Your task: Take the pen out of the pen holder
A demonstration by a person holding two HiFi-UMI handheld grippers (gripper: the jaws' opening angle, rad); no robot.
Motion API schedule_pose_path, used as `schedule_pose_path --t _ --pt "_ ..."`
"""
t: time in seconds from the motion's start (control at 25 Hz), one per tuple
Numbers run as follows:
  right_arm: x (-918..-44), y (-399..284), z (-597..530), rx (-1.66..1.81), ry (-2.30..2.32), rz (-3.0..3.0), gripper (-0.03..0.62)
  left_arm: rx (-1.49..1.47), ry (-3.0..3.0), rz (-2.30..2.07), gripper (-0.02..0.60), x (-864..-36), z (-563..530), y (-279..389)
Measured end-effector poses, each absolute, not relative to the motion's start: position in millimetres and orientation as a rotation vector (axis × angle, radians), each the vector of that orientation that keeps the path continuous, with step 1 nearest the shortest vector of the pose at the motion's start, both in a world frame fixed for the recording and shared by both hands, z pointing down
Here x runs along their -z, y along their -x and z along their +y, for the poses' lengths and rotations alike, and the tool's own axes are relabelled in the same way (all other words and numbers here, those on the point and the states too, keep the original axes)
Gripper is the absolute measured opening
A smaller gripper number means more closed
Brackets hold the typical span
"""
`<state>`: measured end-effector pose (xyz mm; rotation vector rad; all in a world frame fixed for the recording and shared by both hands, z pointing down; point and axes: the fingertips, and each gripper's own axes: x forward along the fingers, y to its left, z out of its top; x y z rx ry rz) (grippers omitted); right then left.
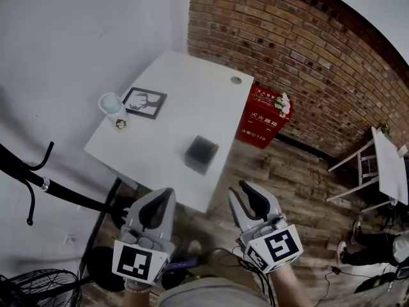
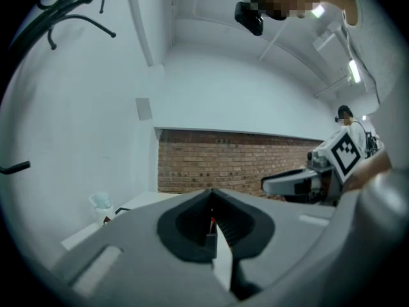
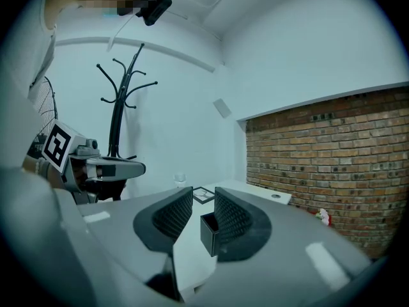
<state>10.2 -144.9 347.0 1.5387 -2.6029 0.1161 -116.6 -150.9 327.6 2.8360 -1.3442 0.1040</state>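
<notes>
My left tongs (image 1: 163, 196) are clenched on nothing and my right tongs (image 1: 239, 190) are released and empty. Both hang off the near edge of the white counter (image 1: 192, 85). The dark pen holder (image 1: 201, 153) stands near that edge, apart from both. The left gripper view shows a small red tip (image 2: 212, 222) above the holder, probably the pen.

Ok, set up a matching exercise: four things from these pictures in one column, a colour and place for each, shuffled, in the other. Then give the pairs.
1. pen holder
2. picture frame
3. cup
4. box

A. red, on the floor by the brick wall
B. pale, at the table's left edge
C. dark, near the table's front edge
D. black-rimmed, next to the cup

Pairs: 1-C, 2-D, 3-B, 4-A.
</notes>
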Motion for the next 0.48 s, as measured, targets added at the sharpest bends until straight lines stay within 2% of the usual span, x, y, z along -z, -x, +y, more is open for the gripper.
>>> schedule_pose_path --t 0.48 --pt "-349.0 -11.9 -164.3 -0.105 -1.514 -2.597 0.092 -0.12 -2.81 -1.394 -0.005 -330.0 -164.1 126.6"
